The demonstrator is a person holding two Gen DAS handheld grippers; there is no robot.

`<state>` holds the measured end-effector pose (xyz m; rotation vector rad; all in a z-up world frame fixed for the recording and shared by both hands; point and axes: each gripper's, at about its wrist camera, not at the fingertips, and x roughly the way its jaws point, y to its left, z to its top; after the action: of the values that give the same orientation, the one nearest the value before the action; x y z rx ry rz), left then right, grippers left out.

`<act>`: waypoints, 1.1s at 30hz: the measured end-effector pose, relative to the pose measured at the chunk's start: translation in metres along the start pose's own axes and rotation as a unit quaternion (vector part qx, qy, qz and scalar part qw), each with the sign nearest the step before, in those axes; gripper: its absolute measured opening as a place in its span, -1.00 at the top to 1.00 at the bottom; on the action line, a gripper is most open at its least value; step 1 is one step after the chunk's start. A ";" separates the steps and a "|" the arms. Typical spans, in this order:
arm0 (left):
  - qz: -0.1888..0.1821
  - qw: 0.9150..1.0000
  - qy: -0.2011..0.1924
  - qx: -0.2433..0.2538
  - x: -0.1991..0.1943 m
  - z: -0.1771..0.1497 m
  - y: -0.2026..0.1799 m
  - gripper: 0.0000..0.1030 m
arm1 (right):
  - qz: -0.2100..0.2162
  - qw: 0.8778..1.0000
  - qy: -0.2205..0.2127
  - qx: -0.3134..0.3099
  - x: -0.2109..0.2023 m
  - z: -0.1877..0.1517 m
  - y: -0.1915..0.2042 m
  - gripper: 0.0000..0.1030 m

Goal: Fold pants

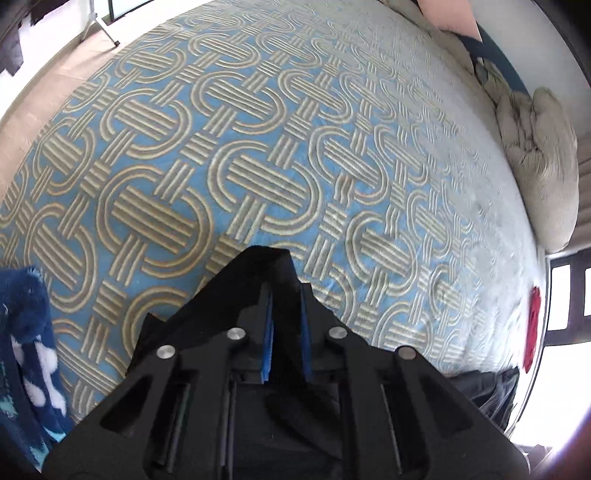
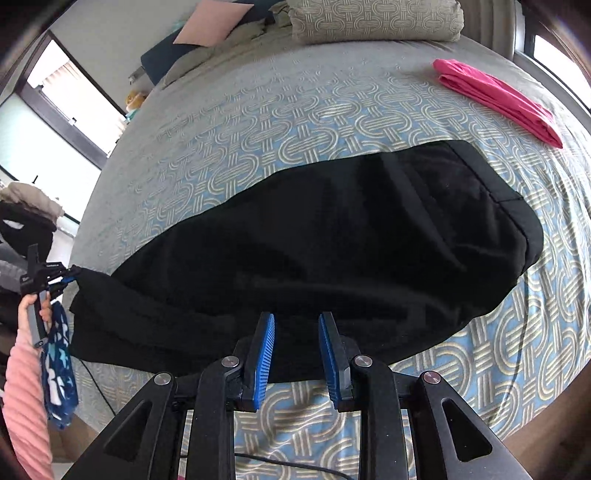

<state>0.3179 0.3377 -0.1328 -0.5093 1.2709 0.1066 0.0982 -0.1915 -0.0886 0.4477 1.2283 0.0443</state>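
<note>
Blue-padded fingers of the right tool (image 2: 296, 334) stand spread apart with nothing between them, poised just at the near edge of the black pants (image 2: 325, 236), which lie flat across the patterned bedspread (image 2: 288, 110). Over at the left end of the garment, the left tool (image 2: 61, 277) has its fingers pressed together on a corner of the cloth; seen from that tool's own camera, the left tool (image 1: 287, 291) pinches a dark peak of fabric (image 1: 258, 273) lifted between its pads. The pants' wide waistband end (image 2: 517, 206) lies toward the right side of the bed, its hem curving near the bed's edge there. Beyond the pants, a broad stretch of bedspread lies bare up to the pillow (image 2: 376, 18) at the head of the bed. A folded pink garment (image 2: 495, 99) rests near the far right edge, well apart from the pants. A blue fleece sleeve with white patches (image 2: 59, 365) hangs beside the hand gripping the left tool. A thin black cable (image 2: 99, 391) trails across the bedspread near the front edge.
</note>
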 end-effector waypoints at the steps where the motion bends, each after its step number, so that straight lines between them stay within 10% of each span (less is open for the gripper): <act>1: 0.000 1.000 -0.002 0.001 -0.001 0.000 -0.002 0.72 | 0.002 1.000 0.004 0.000 0.003 -0.003 0.000 0.52; 9: -0.033 0.996 -0.083 0.003 -0.060 -0.019 -0.010 0.89 | 0.010 1.000 0.011 -0.028 0.009 -0.011 0.014 0.52; 13: -0.135 0.978 -0.160 0.009 -0.147 -0.052 -0.009 0.89 | 0.043 0.998 0.019 -0.037 0.011 -0.014 0.019 0.52; 17: -0.161 0.963 -0.214 0.028 -0.204 -0.086 -0.008 0.89 | 0.092 0.993 0.032 -0.065 0.017 -0.021 0.042 0.47; 27: -0.134 0.982 -0.132 -0.014 -0.147 -0.100 0.057 0.88 | 0.195 0.958 0.097 -0.185 0.037 -0.039 0.134 0.02; 33: -0.083 0.992 -0.063 -0.073 -0.081 -0.142 0.116 0.87 | 0.194 0.967 0.092 -0.137 0.053 -0.033 0.134 0.02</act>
<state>0.1272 0.3968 -0.1218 -0.7212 1.0972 0.0922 0.1144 -0.0448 -0.0975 0.4418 1.2777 0.5957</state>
